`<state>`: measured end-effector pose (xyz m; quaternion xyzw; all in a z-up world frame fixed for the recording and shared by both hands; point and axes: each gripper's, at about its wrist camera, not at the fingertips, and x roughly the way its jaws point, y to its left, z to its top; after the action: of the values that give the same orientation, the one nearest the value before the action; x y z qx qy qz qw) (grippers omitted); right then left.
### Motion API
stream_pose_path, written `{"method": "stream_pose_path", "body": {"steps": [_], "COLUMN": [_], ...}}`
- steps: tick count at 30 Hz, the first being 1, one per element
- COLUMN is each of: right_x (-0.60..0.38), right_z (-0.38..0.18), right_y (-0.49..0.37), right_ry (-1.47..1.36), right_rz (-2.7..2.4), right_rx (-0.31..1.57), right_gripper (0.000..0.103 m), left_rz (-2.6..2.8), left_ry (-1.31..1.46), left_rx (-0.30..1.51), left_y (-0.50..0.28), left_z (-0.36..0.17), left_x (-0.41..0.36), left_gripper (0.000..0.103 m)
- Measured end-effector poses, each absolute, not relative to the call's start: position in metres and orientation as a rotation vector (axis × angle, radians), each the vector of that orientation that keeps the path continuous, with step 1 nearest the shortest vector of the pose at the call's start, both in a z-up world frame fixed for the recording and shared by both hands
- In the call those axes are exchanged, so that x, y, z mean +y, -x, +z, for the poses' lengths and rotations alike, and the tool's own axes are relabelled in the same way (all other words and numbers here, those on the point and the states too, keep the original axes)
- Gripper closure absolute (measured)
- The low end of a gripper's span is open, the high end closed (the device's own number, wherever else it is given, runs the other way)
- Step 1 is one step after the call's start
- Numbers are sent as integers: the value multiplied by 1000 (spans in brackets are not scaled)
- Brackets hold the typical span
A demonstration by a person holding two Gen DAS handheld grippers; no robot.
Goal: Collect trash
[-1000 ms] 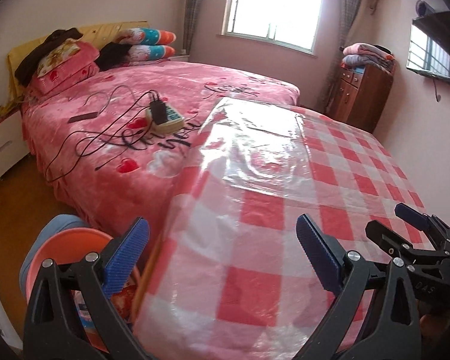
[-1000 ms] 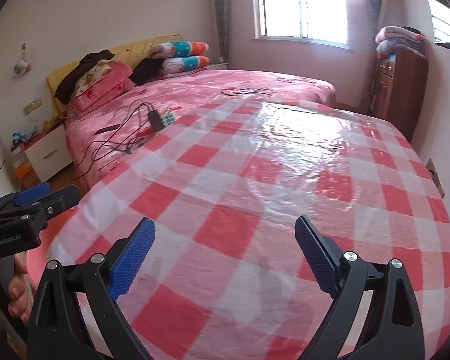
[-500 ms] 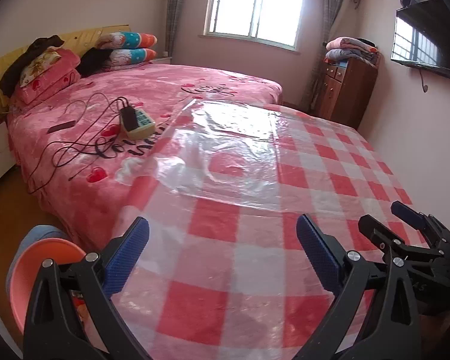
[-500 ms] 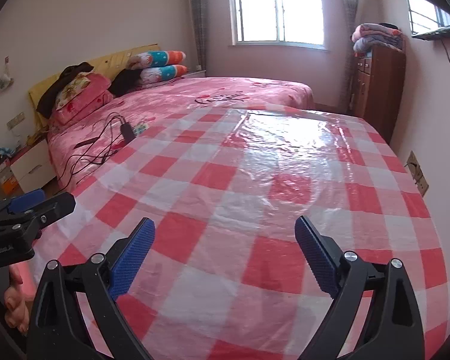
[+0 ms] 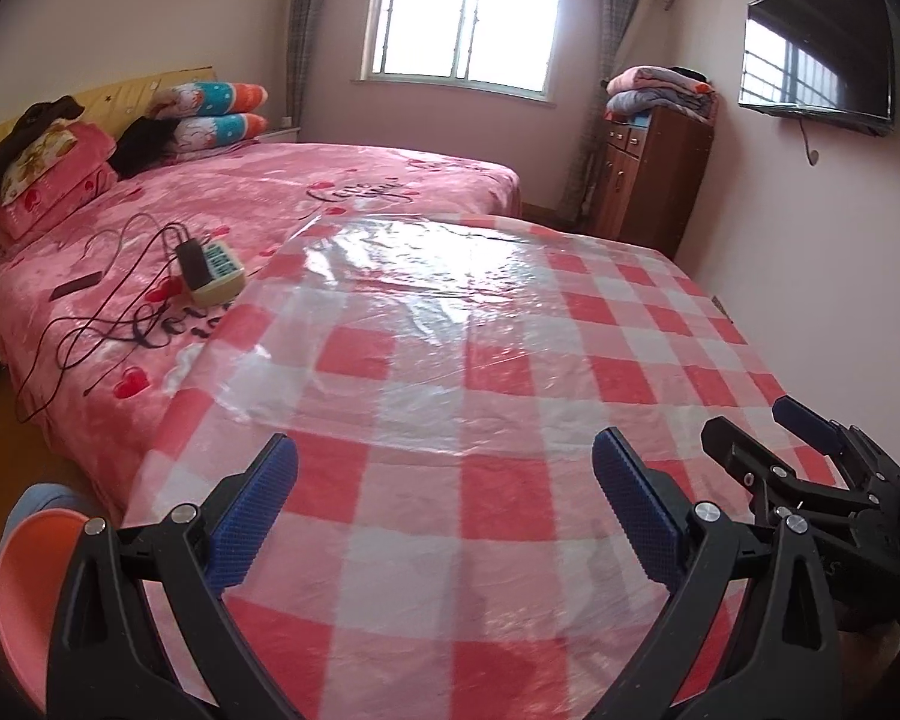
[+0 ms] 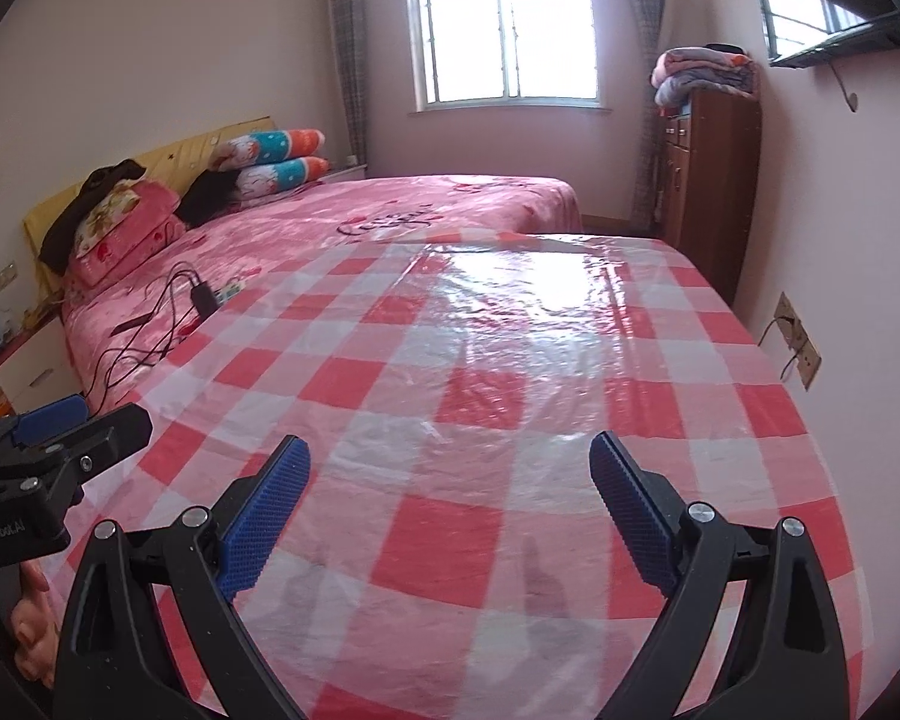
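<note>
The left tool (image 5: 444, 510) hangs with its blue-padded fingers spread wide and nothing between them, low in the left wrist view over the near edge of the desk (image 5: 510, 360). The desk wears a red-and-white checked cloth under a shiny clear plastic sheet. The right tool (image 6: 450, 510) is likewise spread open and empty, at the bottom of its own view above the same cloth. Each tool also shows in the other's camera — the right one at the lower right of the left wrist view (image 5: 810, 468), the left one at the lower left edge of the right wrist view (image 6: 60, 438).

No trash can be made out on the desk in either view; the checked surface ahead of both tools carries only glare from the window (image 5: 462, 12). At the lower left of the left wrist view, beside the desk's edge and left of the left tool, sits a pink basin (image 5: 24, 588) — what it holds cannot be told.

Beyond the desk at the upper left lies a bed (image 5: 270, 204) with a pink cover, and on it a power strip (image 5: 213, 267) with black cables trailing. A wooden cabinet (image 5: 648, 174) stands at the upper right with folded blankets (image 5: 660, 90) on top, and a television (image 5: 822, 54) hangs on the wall.
</note>
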<state>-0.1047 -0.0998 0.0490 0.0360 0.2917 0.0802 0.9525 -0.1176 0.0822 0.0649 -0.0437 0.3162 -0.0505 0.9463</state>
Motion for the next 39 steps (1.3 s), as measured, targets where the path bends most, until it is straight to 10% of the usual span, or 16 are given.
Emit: {"method": "stream_pose_path", "body": {"steps": [39], "right_x": [-171], "right_z": [49], "right_y": [115], "right_ry": [-123], "right_rz": [30], "right_rx": [534], "right_gripper": [10], "left_rz": [-127], "left_ry": [-19], "left_rx": [670], "left_y": [93], "left_z": [66], "left_x": [-2], "left_gripper": [4]}}
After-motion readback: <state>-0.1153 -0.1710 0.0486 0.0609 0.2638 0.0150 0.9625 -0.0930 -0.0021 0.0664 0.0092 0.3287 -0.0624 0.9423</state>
